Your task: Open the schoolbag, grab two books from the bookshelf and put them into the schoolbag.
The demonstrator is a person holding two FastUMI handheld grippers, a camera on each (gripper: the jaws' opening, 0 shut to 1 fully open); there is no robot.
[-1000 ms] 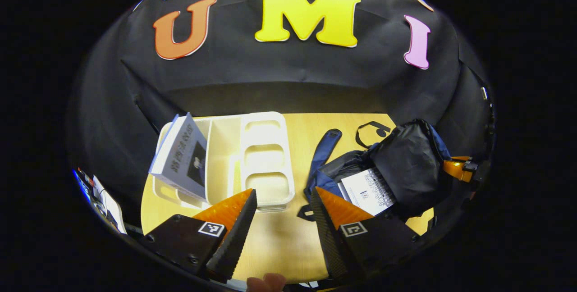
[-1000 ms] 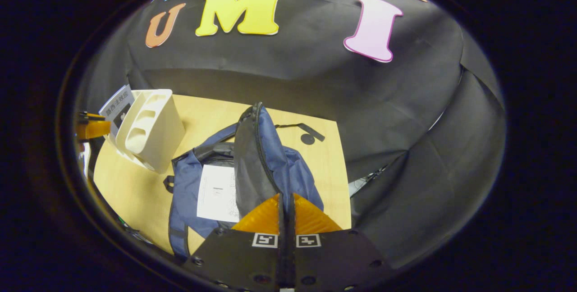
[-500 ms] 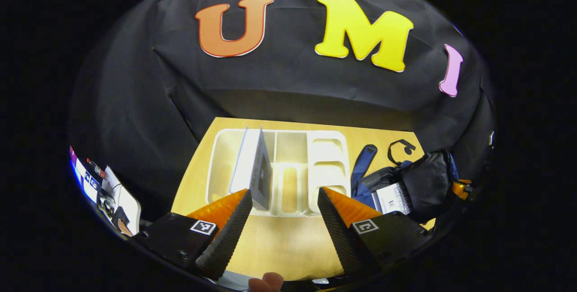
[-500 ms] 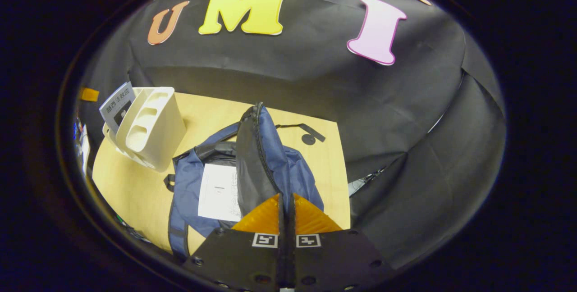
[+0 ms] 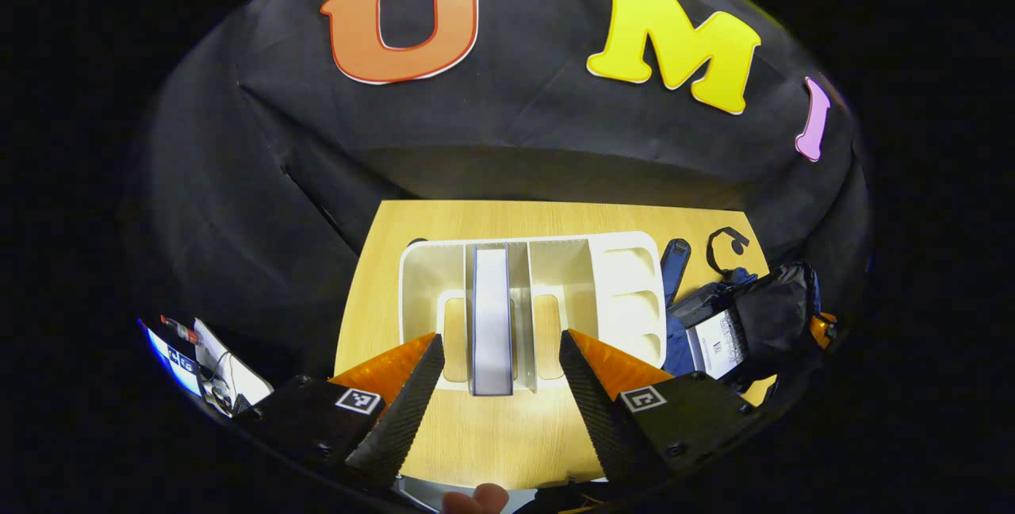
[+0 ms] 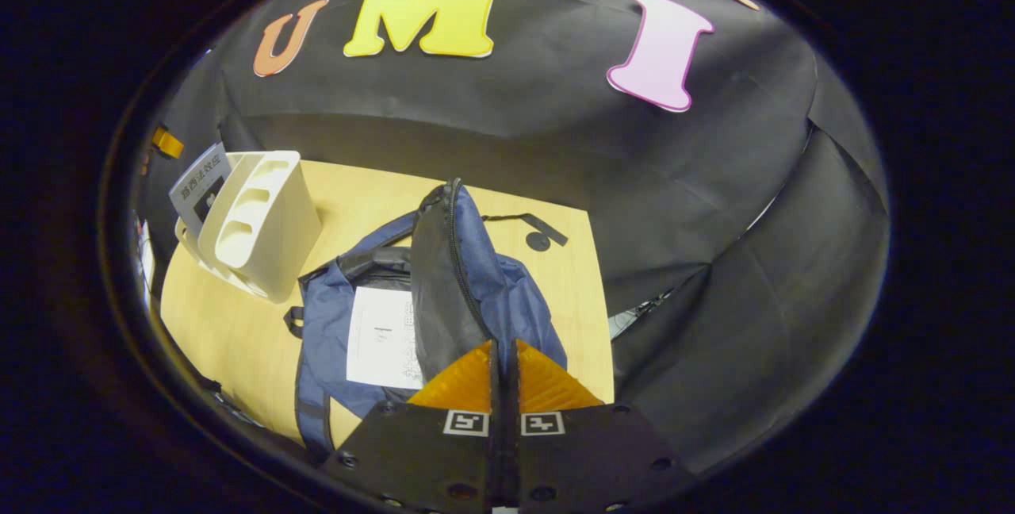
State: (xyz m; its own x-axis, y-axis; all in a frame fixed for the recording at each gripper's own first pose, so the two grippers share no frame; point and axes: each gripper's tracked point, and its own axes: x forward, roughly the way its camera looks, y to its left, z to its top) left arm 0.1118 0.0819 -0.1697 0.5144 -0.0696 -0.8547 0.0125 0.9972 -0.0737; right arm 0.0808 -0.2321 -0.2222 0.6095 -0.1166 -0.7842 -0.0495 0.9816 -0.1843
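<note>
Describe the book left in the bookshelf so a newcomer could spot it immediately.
Start at the wooden table and find the white bookshelf standing left of the blue schoolbag. In a middle slot stands one upright book, right ahead of the open left gripper. Unlike the book lying flat in the schoolbag, it stands on edge.

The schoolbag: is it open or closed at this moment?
Open. In the right gripper view the schoolbag has its flap lifted by the shut right tongs, and a white book lies inside.
</note>
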